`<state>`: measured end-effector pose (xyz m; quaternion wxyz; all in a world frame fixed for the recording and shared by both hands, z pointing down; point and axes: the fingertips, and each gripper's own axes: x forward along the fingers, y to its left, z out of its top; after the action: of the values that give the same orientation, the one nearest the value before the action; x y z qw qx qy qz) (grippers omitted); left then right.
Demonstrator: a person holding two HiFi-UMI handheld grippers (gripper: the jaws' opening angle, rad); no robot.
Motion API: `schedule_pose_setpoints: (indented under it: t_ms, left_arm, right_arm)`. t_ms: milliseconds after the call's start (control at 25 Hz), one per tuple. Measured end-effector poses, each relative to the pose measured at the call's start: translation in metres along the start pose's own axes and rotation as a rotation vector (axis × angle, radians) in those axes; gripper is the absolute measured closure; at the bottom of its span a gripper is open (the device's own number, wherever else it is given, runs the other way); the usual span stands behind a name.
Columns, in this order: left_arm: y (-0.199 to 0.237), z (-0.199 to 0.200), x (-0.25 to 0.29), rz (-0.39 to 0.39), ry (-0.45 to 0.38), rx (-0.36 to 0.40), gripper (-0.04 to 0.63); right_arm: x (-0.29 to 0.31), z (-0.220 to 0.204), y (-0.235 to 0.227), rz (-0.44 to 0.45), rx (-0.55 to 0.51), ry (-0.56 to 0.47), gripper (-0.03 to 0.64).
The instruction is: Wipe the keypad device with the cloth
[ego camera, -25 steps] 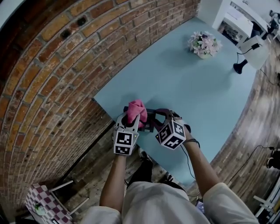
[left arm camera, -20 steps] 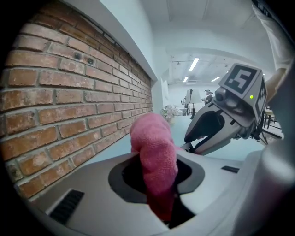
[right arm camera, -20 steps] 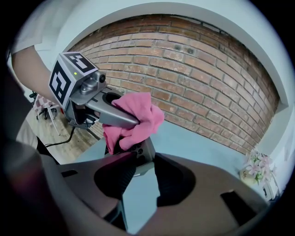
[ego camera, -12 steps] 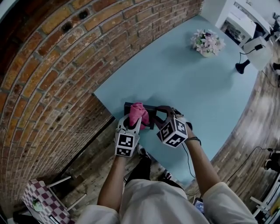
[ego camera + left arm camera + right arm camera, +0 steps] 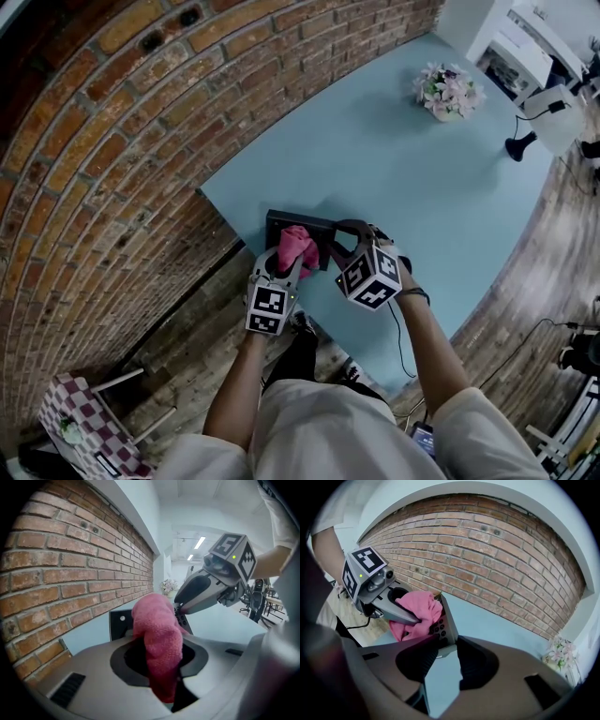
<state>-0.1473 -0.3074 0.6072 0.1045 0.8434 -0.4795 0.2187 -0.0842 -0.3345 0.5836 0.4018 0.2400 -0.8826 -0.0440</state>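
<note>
The dark keypad device (image 5: 286,225) sits at the near left corner of the light-blue table (image 5: 422,187). A pink cloth (image 5: 296,246) is pressed on its face, and my left gripper (image 5: 284,261) is shut on that cloth. In the left gripper view the cloth (image 5: 159,634) bulges up from between the jaws and hides most of the device (image 5: 119,623). My right gripper (image 5: 339,246) is at the device's right end. In the right gripper view the device (image 5: 446,620) stands tilted with its lower end clamped between the two pads of the right gripper (image 5: 447,641), its keys facing the cloth (image 5: 417,613).
A brick wall (image 5: 141,141) runs along the table's left edge. A pot of pale flowers (image 5: 448,92) stands at the far side, with a black lamp base (image 5: 517,145) and white furniture (image 5: 511,47) beyond. A checkered item (image 5: 84,427) is on the floor at lower left.
The left gripper has drawn the cloth back along the device toward me, uncovering the device's far left corner. The right gripper has kept its hold at the right end.
</note>
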Motion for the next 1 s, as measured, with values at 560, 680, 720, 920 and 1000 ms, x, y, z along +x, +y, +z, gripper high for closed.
schedule_pose_setpoints:
  t_ms: [560,680,720,920,1000]
  left_arm:
    - [-0.018,-0.042,-0.007,-0.047,0.117,-0.059,0.457]
    - [-0.021,-0.050,-0.008,-0.059,0.151,-0.080,0.457]
    - [-0.022,-0.053,-0.009,-0.066,0.170,-0.086,0.457]
    - [-0.029,-0.068,-0.017,-0.095,0.235,-0.101,0.457]
    - [-0.027,-0.063,-0.023,-0.082,0.213,-0.108,0.457]
  right_arm:
    - [0.001,0.000,0.000,-0.011,-0.008,0.007,0.463]
    - [0.001,0.000,0.000,-0.016,0.000,0.005,0.463]
    - [0.001,-0.001,0.000,-0.018,-0.001,0.006,0.463]
    - [0.002,0.001,0.000,-0.024,-0.012,0.006,0.462]
    - [0.002,0.001,0.000,-0.025,-0.007,0.001,0.463]
